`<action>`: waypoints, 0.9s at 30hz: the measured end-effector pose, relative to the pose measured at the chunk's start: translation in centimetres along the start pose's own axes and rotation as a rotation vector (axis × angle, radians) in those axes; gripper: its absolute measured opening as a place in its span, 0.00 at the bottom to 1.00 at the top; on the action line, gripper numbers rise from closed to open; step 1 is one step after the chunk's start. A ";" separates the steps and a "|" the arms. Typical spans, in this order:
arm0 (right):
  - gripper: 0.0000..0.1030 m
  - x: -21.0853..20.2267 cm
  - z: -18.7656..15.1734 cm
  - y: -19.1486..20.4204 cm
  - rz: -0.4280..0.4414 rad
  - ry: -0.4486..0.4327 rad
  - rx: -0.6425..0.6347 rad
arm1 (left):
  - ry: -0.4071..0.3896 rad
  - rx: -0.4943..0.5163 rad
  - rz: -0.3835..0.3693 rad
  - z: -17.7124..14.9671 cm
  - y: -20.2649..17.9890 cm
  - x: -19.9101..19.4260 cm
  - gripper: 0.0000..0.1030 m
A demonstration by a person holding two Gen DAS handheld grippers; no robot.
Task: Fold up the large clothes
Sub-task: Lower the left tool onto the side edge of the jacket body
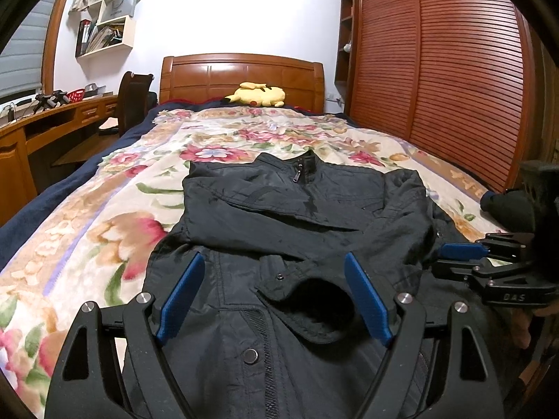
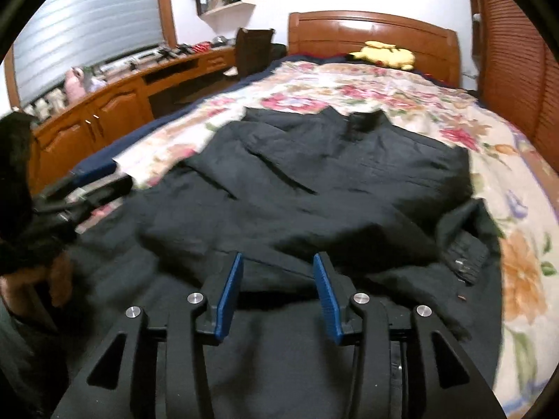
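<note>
A black zip jacket (image 1: 300, 209) lies on the floral bedspread (image 1: 104, 216), collar toward the headboard, both sleeves folded across its front. My left gripper (image 1: 276, 262) is open and empty, just above the jacket's lower front, with a sleeve cuff (image 1: 311, 296) between its blue pads. My right gripper (image 2: 277, 262) is open and empty above the jacket (image 2: 332, 181) near its hem. The right gripper also shows in the left wrist view (image 1: 461, 256) at the jacket's right edge. The left gripper shows blurred in the right wrist view (image 2: 104, 181). The other cuff (image 2: 466, 258) lies at the right.
A yellow plush toy (image 1: 256, 95) lies by the wooden headboard (image 1: 241, 76). A slatted wardrobe (image 1: 436, 70) stands to the right of the bed. A wooden desk (image 1: 52, 122) and a chair (image 1: 132, 101) stand to the left. Wall shelves (image 1: 108, 17) hang above.
</note>
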State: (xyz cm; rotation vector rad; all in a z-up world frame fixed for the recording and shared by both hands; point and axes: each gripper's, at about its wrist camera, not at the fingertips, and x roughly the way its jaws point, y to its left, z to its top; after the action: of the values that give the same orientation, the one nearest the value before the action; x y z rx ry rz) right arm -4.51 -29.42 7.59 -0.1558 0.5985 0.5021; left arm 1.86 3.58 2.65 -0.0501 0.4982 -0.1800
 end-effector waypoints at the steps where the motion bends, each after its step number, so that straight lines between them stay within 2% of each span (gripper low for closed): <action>1: 0.43 0.1 -0.2 -0.3 -0.029 0.003 -0.006 | 0.002 0.003 0.000 0.0 -0.1 0.1 0.80; 5: 0.43 1.1 -1.2 -1.2 -0.141 0.022 -0.019 | 0.019 0.021 0.000 -0.1 -0.7 0.4 0.80; 8: 0.43 1.6 -2.1 -2.2 -0.168 0.040 0.007 | 0.047 0.029 0.010 -0.4 -1.2 1.2 0.80; 12: 0.43 1.7 -2.1 -2.5 -0.175 0.035 0.040 | 0.086 0.056 -0.005 -0.7 -2.2 2.0 0.80; 18: 0.43 1.6 -2.3 -3.1 -0.224 0.037 0.024 | 0.123 0.104 -0.041 -1.1 -4.0 2.8 0.80; 27: 0.43 3.4 -3.1 -3.3 -0.207 0.073 0.076 | 0.164 0.155 -0.040 -0.4 -4.9 2.8 0.80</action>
State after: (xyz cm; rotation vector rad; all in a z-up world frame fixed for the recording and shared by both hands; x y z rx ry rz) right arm -2.00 -31.73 3.11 -0.1621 0.6637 0.2740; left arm 3.31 -1.73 1.38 0.1070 0.6456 -0.2628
